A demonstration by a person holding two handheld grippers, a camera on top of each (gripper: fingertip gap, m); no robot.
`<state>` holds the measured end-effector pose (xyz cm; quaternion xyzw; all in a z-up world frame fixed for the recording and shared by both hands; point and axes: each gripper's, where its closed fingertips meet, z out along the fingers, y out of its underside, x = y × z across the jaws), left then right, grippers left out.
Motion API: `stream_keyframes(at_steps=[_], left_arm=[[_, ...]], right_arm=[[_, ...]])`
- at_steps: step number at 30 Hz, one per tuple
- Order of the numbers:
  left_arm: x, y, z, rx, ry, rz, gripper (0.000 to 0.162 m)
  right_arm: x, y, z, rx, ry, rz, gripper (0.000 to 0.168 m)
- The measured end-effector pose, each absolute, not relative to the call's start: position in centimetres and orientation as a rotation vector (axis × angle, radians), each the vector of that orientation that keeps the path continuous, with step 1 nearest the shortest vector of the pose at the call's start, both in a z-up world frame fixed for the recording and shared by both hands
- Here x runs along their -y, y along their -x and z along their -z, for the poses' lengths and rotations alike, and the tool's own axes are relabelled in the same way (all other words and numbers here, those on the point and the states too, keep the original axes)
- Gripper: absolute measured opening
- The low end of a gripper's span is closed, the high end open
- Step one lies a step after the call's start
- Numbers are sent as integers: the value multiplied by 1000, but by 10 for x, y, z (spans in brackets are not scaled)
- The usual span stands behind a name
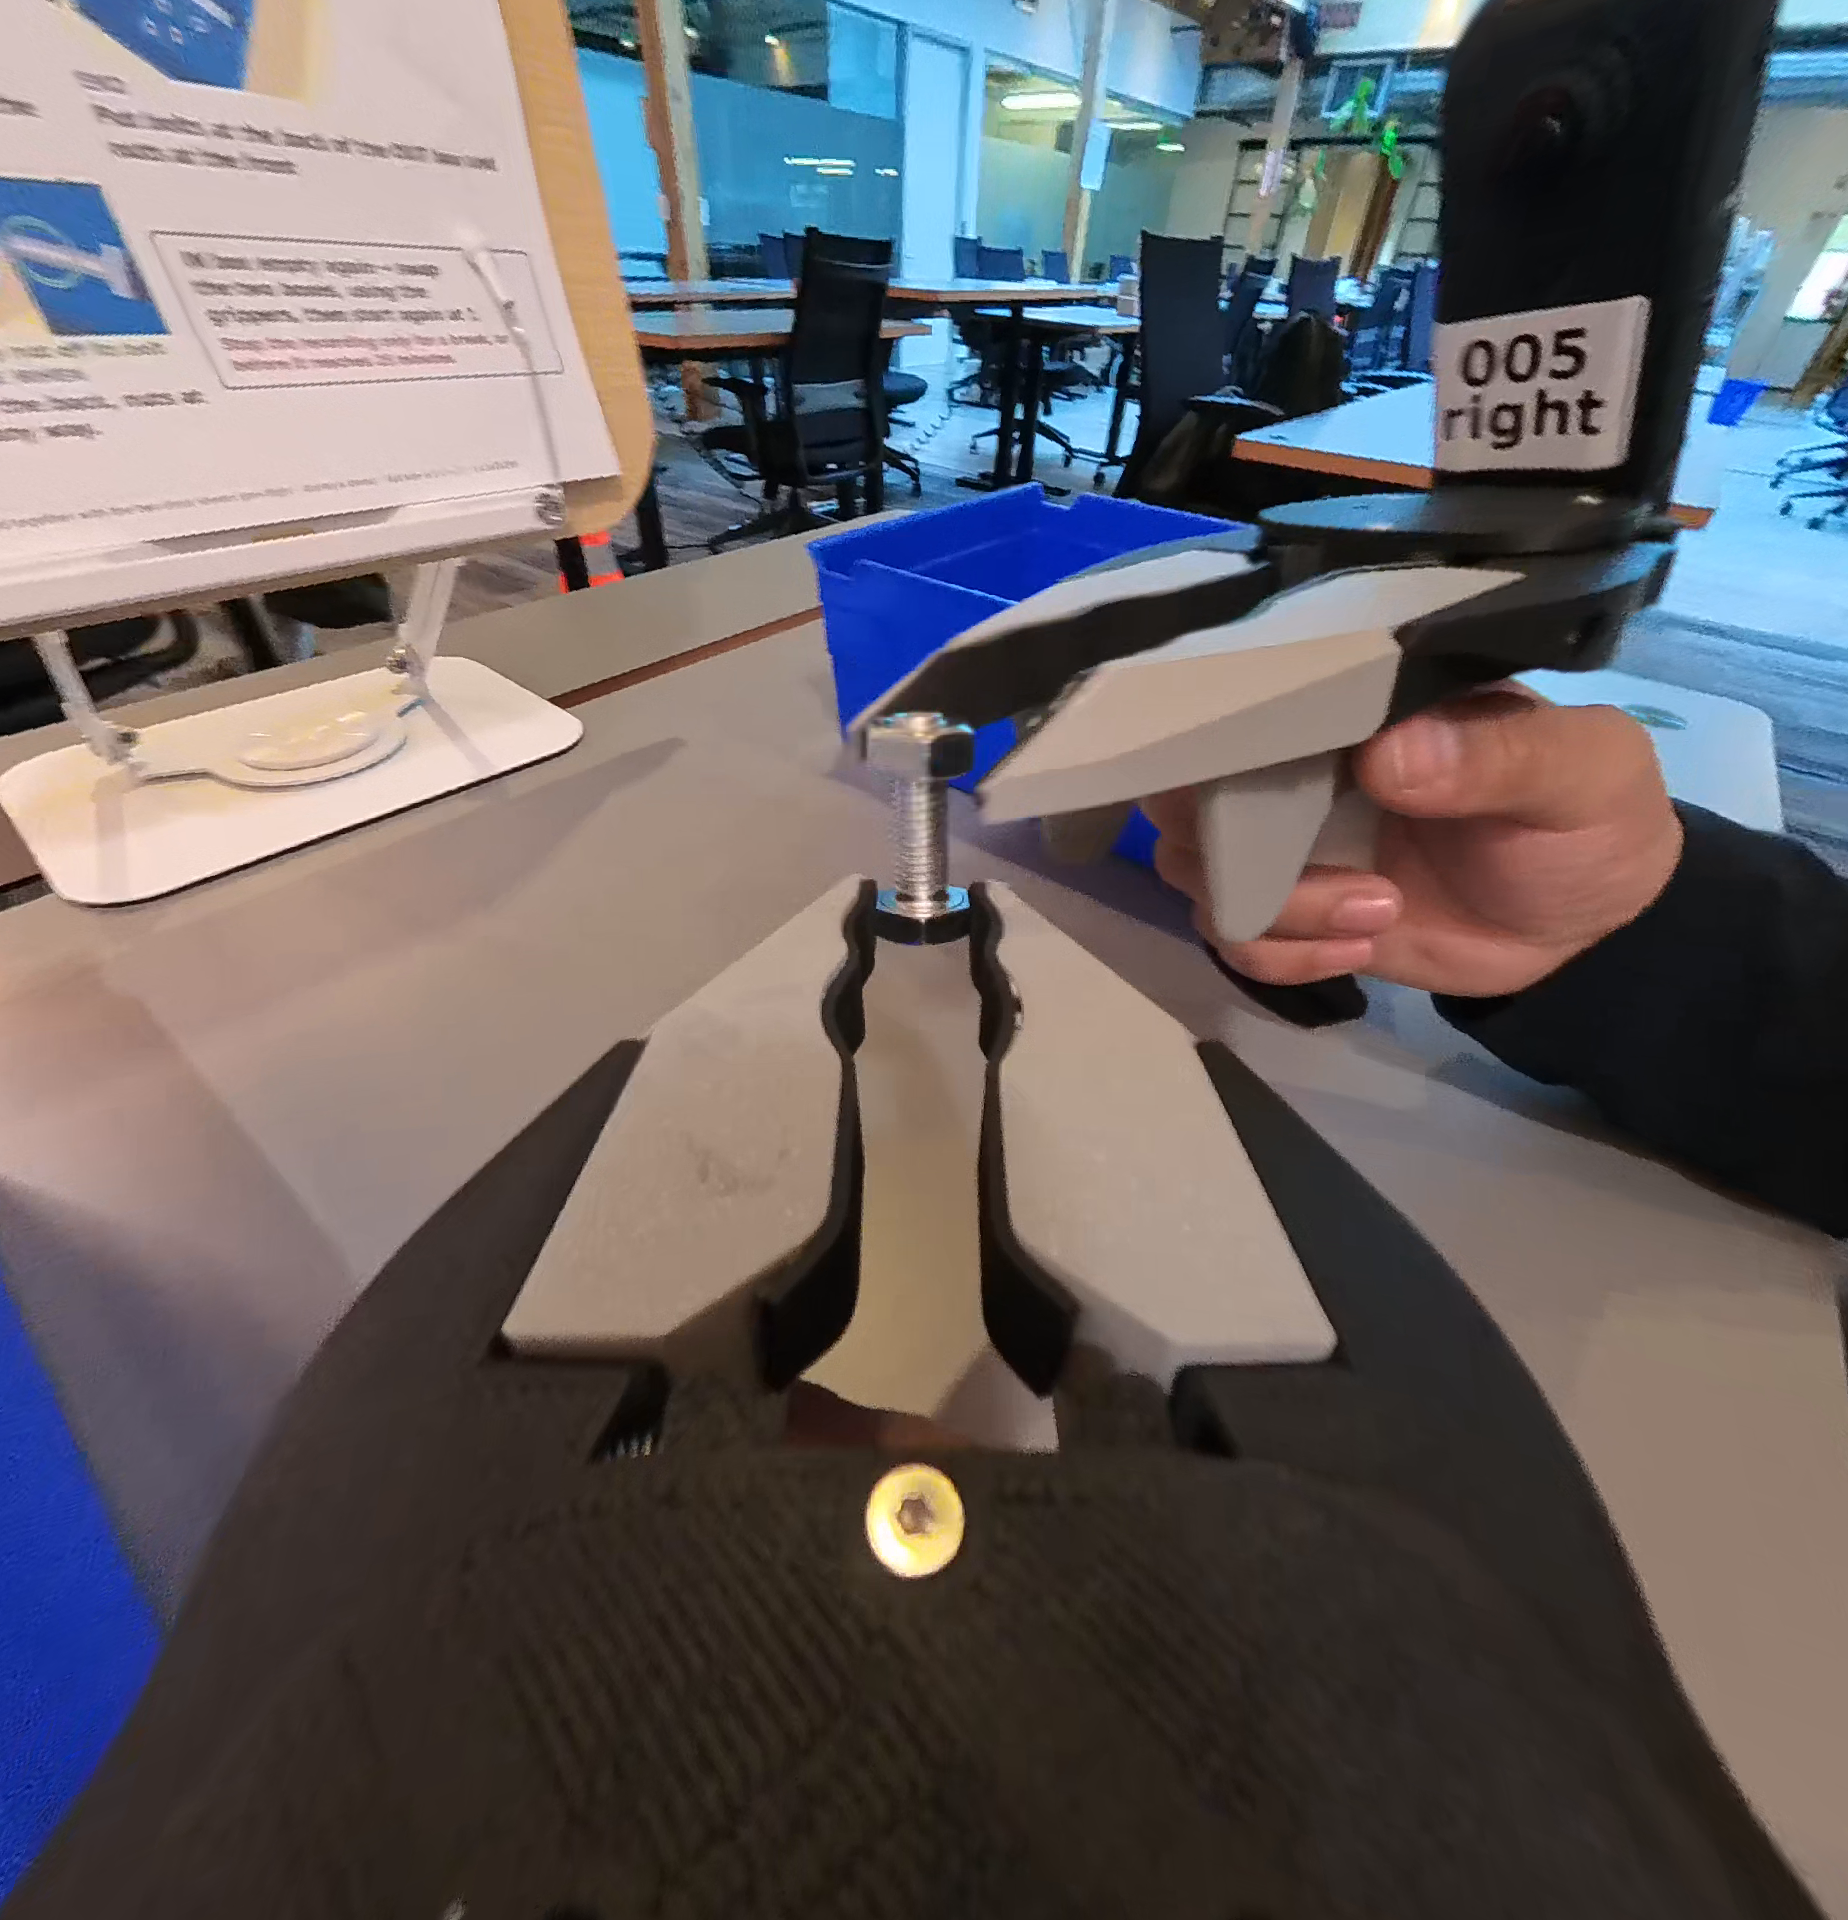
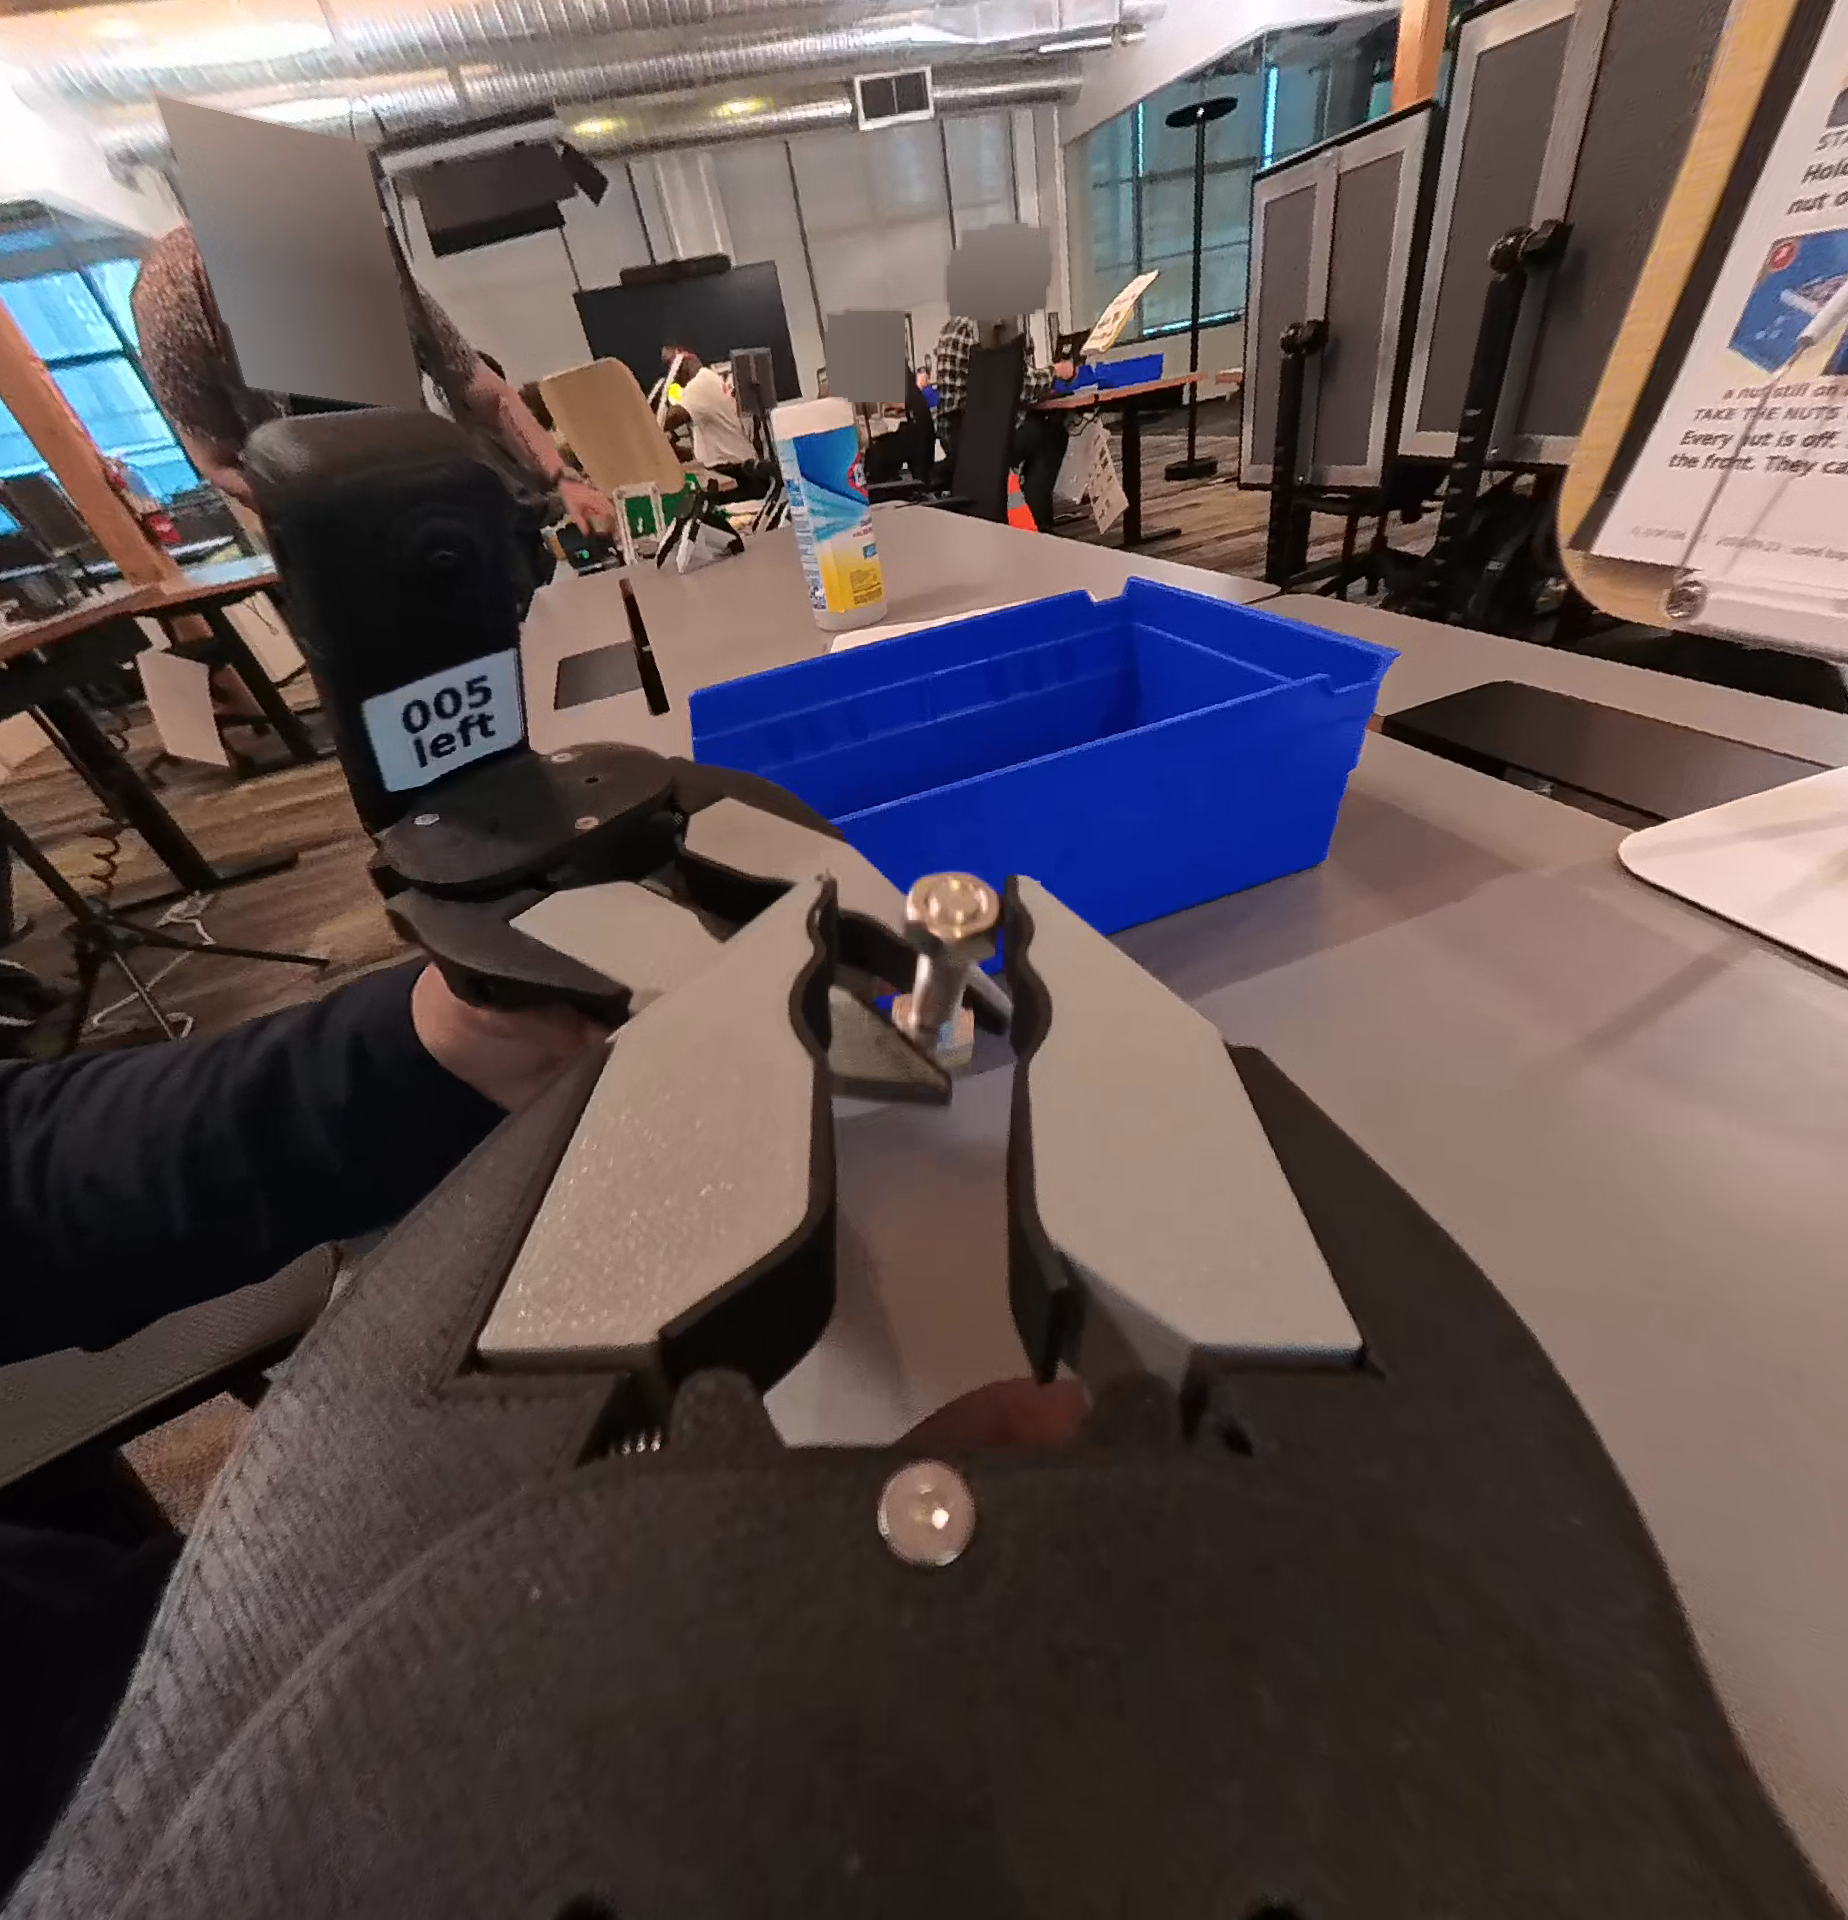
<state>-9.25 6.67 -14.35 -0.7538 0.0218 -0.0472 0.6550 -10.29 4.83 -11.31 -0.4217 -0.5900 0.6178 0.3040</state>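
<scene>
Bolt (image 1: 918, 800) stands before the bin (image 1: 961, 603), stand (image 1: 296, 769) left.

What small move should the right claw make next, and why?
Probably close the right claw on the hexagonal head of the upright silver steel bolt. Its jaws stand open on either side of that head, while the left claw pinches the silver hex nut at the bolt's lower end.
</scene>
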Motion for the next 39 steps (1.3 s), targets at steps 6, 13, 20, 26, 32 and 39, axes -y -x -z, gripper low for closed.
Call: stream_keyframes(at_steps=[6,13,20,26,32,39], left_arm=[[-72,78,151,-137,1739,62,15],[-64,100,137,-19,1679,90,15],[-70,70,147,-151,1719,140,15],[-69,77,147,-136,1719,103,15],[-63,97,134,-35,1664,120,15],[-65,84,138,-87,1680,142,15]], right_arm=[[-49,104,115,1572,1121,-1621,29],[-57,99,108,1531,1124,-1655,28],[-39,105,116,1593,1106,-1654,29],[-49,102,111,1562,1107,-1648,30],[-56,97,104,1536,1096,-1669,29],[-43,99,109,1576,1076,-1658,30]])
